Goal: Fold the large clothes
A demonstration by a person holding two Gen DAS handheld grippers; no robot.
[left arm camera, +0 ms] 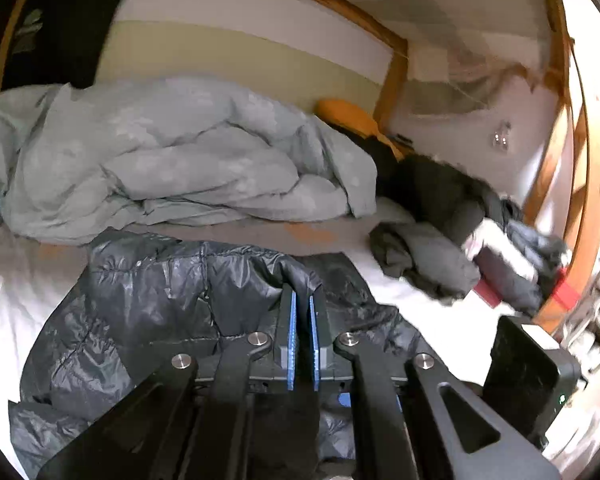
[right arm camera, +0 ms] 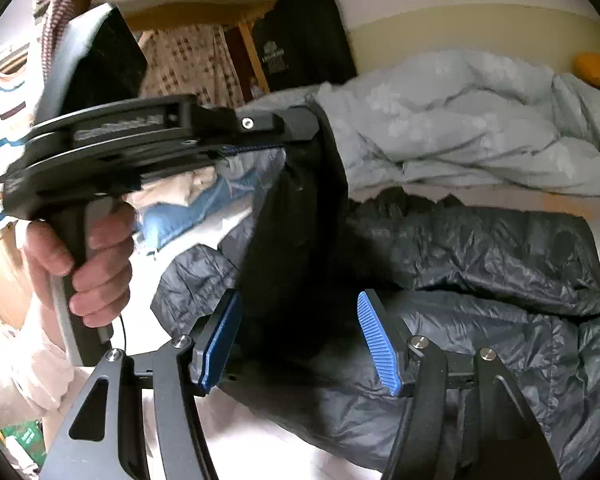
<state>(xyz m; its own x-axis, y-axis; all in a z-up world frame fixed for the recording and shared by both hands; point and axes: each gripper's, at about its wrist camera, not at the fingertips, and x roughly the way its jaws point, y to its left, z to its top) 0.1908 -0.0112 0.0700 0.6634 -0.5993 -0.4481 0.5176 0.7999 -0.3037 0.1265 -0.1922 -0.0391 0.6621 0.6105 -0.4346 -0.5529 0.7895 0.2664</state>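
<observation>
A black quilted puffer jacket (left arm camera: 160,300) lies spread on the white bed sheet (left arm camera: 4,312). My left gripper (left arm camera: 302,294) is shut on a raised fold of it, the blue pads nearly touching. In the right wrist view the same left gripper (right arm camera: 310,132), held by a hand (right arm camera: 96,264), lifts a hanging flap of the jacket (right arm camera: 480,264). My right gripper (right arm camera: 299,300) stands open over the jacket. Its blue pads (right arm camera: 380,344) are spread wide, with dark fabric lying between them and pressed by neither.
A crumpled pale blue duvet (left arm camera: 160,160) fills the back of the bed, with an orange pillow (left arm camera: 348,114) behind it. A heap of dark clothes (left arm camera: 460,240) lies at the right by the wooden bed frame (left arm camera: 392,80). Checked cloth (right arm camera: 188,64) hangs at the left.
</observation>
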